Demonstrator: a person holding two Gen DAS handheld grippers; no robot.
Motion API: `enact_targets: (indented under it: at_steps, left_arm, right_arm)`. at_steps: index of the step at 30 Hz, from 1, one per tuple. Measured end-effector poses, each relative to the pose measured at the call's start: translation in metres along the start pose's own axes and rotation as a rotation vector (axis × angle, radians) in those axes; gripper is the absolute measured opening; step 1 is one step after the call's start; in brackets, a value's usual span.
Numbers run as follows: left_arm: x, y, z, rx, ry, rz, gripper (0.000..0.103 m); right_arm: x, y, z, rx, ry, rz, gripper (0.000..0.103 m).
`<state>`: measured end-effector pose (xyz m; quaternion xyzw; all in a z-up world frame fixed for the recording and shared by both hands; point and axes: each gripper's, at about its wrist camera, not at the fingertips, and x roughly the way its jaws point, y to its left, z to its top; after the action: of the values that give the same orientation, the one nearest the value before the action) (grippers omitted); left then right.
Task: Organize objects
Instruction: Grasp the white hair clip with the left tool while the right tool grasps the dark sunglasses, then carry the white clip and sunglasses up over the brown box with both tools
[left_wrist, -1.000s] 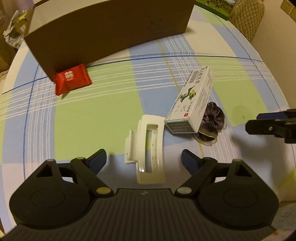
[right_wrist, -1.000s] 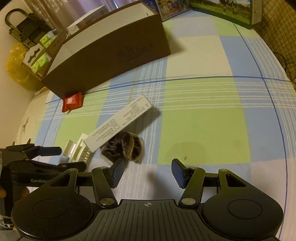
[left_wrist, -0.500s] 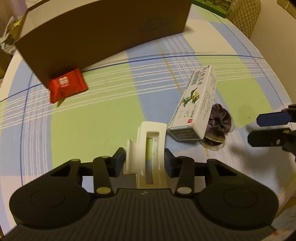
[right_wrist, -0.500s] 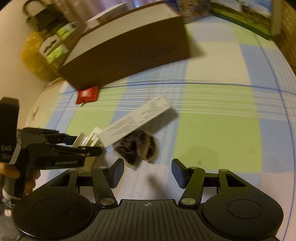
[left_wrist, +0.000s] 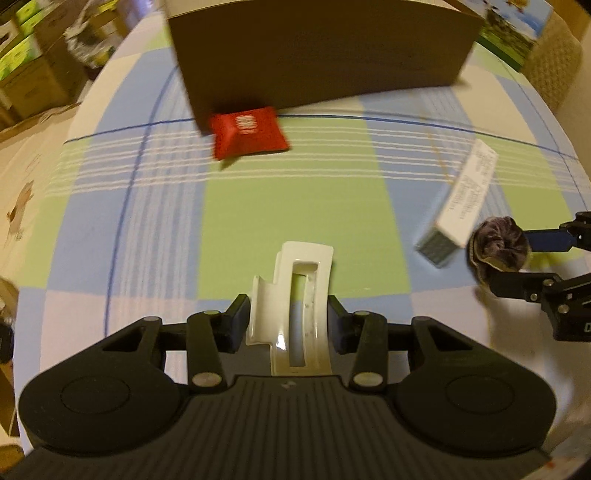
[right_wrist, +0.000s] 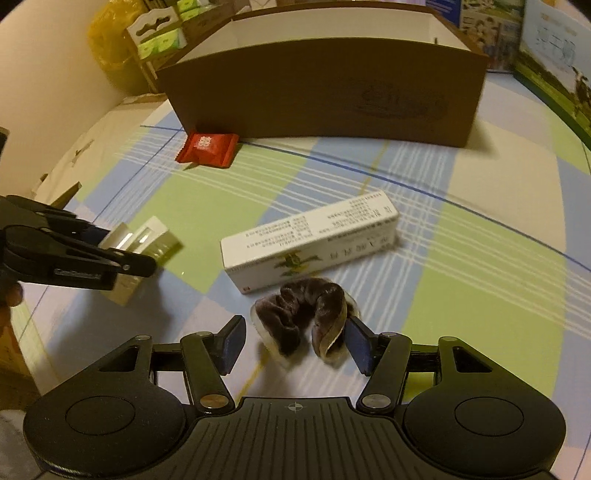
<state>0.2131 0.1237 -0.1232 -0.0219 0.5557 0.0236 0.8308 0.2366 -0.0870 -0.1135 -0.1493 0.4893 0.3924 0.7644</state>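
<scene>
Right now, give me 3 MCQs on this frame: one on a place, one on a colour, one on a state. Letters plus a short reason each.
1. Where does the red packet lie?
A. inside the box
B. against the near wall of the cardboard box
C. on top of the white carton

2. What colour is the hair claw clip?
A. white
B. red
C. blue

3. What is the left gripper doing?
A. standing open over bare cloth
B. shut on the hair claw clip
C. shut on the scrunchie

Answers:
1 B, the packet sits on the cloth at the foot of the box.
2 A, the clip is pale white plastic.
3 B, both pads press the clip's sides in the left wrist view.
</scene>
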Motion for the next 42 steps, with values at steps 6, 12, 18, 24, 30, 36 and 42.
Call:
enact_targets:
  at_steps: [6,12,18,24,30,36,42]
  left_arm:
    - [0.000,0.009,-0.001,-0.040,0.000,0.016,0.039]
    - [0.000,0.010,-0.001,-0.042,-0.001,0.017,0.039]
    - [0.001,0.008,-0.001,-0.027,-0.003,0.022,0.039]
    - [0.002,0.008,-0.001,-0.019,-0.006,0.026,0.039]
    - [0.002,0.006,-0.003,-0.010,-0.009,0.036,0.039]
    - [0.001,0.004,-0.004,-0.012,-0.016,0.041,0.038]
    - [0.000,0.000,-0.006,0.001,-0.016,0.030,0.038]
  right_arm:
    - [0.015,0.000,0.002,-0.018,0.001,-0.025,0.056]
    - [0.013,0.001,-0.002,-0.041,-0.019,-0.049,0.047]
    - [0.007,-0.005,-0.009,-0.013,-0.032,-0.045,0.026]
    - [0.000,-0.004,-0.019,0.008,-0.035,-0.045,0.024]
    - [-0.004,-0.005,-0.025,0.023,-0.031,-0.045,0.023]
    - [-0.009,-0.007,-0.032,0.054,-0.028,-0.042,0.023]
    - [-0.014,-0.009,-0.036,0.087,-0.022,-0.038,0.023]
